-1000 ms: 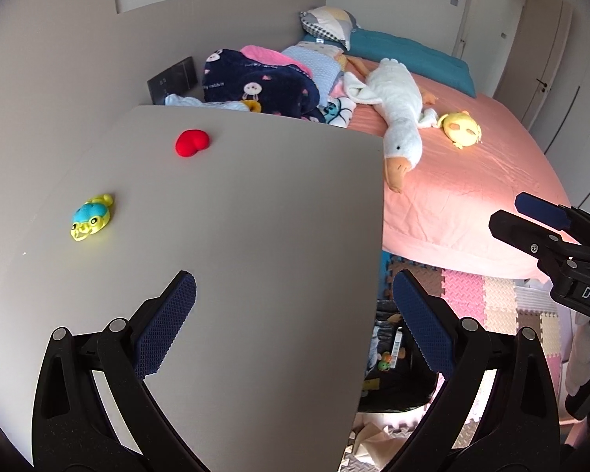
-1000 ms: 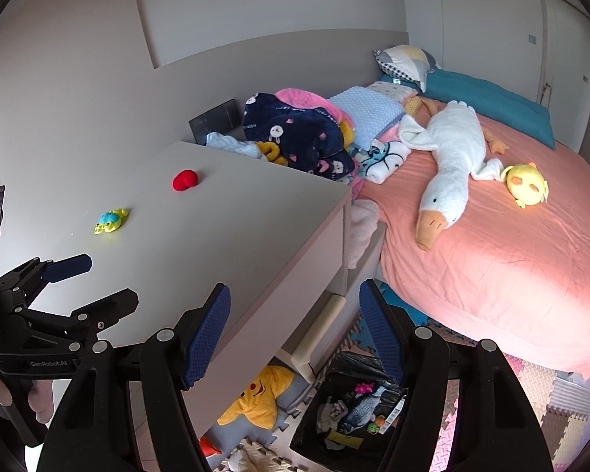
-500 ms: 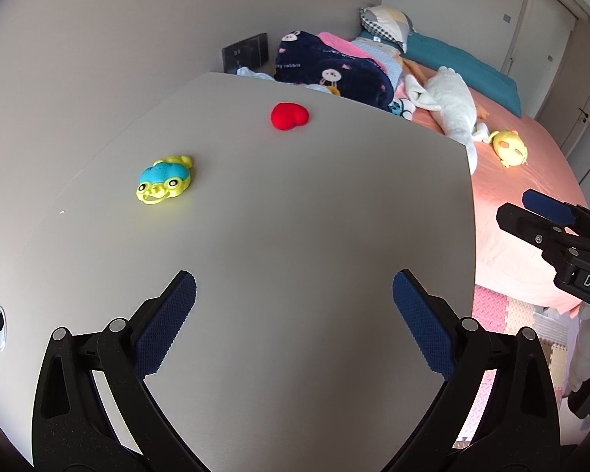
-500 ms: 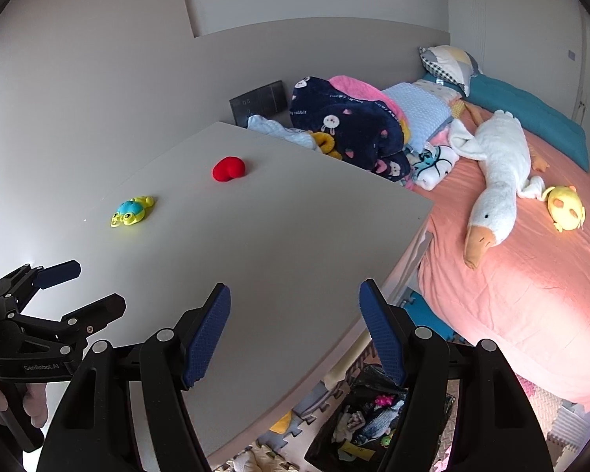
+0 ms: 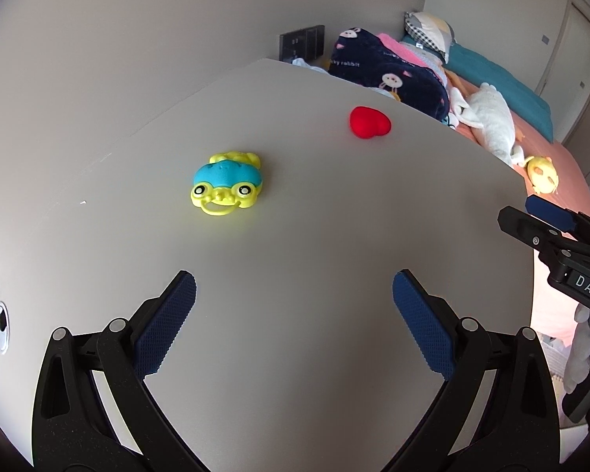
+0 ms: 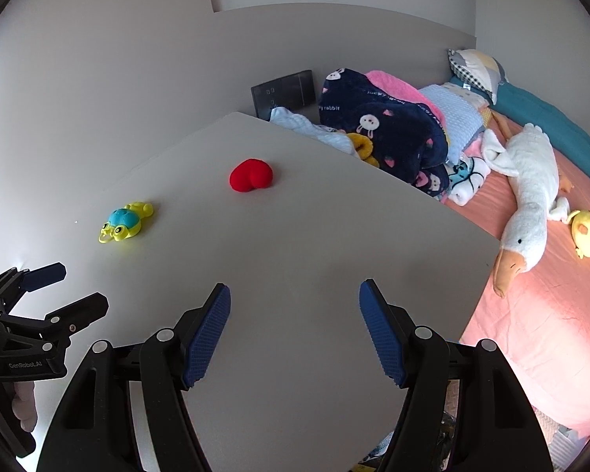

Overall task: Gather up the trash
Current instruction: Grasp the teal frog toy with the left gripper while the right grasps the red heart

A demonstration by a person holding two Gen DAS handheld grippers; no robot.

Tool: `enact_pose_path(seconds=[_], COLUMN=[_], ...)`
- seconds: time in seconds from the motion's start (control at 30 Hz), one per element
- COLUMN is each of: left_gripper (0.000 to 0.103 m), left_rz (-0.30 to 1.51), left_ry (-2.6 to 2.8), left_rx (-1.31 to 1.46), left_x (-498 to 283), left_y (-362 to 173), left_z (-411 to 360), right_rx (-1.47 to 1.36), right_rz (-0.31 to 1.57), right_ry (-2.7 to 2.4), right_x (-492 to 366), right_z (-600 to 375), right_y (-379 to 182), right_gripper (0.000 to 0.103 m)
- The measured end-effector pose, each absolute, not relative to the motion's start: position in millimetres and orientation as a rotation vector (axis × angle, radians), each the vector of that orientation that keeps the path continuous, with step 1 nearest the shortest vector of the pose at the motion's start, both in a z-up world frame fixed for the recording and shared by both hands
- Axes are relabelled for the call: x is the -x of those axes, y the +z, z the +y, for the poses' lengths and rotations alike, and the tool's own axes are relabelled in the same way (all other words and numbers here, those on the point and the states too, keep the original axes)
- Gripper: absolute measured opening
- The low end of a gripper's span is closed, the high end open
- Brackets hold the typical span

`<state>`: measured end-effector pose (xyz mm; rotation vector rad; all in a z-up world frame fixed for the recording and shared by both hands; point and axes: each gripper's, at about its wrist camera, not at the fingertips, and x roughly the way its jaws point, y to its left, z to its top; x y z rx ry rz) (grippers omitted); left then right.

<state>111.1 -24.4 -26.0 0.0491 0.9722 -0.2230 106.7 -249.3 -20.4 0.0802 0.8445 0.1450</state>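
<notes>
On the smooth grey tabletop point(image 5: 295, 236), the left claw point(image 5: 294, 326) gapes wide, empty; a glossy plastic frog toy point(image 5: 227, 184) lies at 11 o'clock. Further right, a plush red heart point(image 6: 251, 174) sits at 11 o'clock from the right claw point(image 6: 295, 332), also spread and empty.

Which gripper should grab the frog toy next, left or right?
Left, probably. The left gripper is open with the frog toy just ahead, slightly left of its fingers. From the right gripper, the toy sits far off to the left, past the red heart.
</notes>
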Motion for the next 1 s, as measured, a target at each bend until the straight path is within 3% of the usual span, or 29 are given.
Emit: enact_pose_path(seconds=[0.7, 1.0], left_gripper=[0.096, 0.088], left_rz=[0.994, 1.009], left_ry=[-0.142, -0.134], left_rx=[-0.003, 0.0], left_x=[-180, -199], left_y=[-50, -59], left_z=[1, 3], right_rx=[-0.061, -0.004], right_rz=[0.873, 0.884], right_ry=[0.211, 0.233], right_x=[-202, -243], right_z=[-211, -192], right_y=[-42, -47], right_gripper=[0.069, 0.069])
